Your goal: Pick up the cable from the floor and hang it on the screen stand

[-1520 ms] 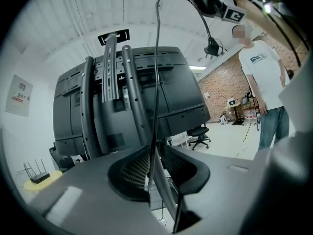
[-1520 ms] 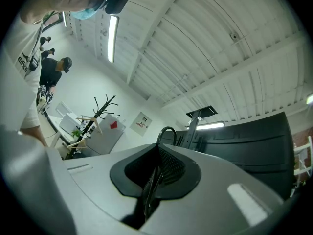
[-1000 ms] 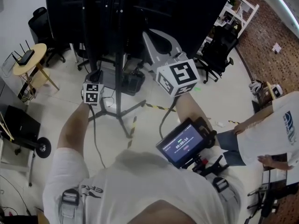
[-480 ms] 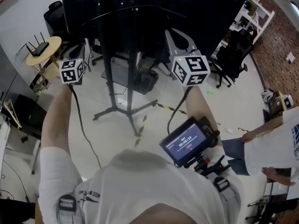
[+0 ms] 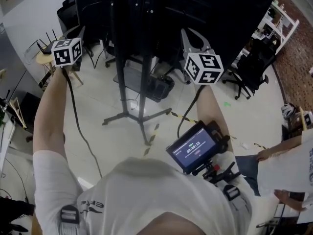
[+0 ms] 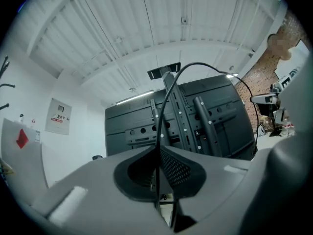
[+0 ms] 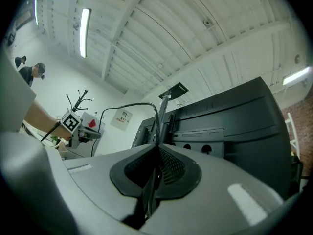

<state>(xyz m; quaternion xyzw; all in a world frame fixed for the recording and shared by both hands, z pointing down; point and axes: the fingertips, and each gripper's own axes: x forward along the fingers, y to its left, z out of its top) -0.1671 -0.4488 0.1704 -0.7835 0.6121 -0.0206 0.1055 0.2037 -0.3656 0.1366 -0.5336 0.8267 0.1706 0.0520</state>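
Both hand-held grippers pinch the black cable (image 6: 198, 63), jaws nearly together on it. From the left gripper (image 6: 159, 149) the cable arcs up and over toward two o'clock; from the right gripper (image 7: 157, 148) it loops toward ten o'clock. In the head view, slack hangs toward six o'clock below each gripper, and the screen stand (image 5: 142, 97) rises at twelve between them.

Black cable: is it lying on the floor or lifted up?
Lifted up. The left gripper and right gripper each pinch the thin black cable, which arches through the air between them.
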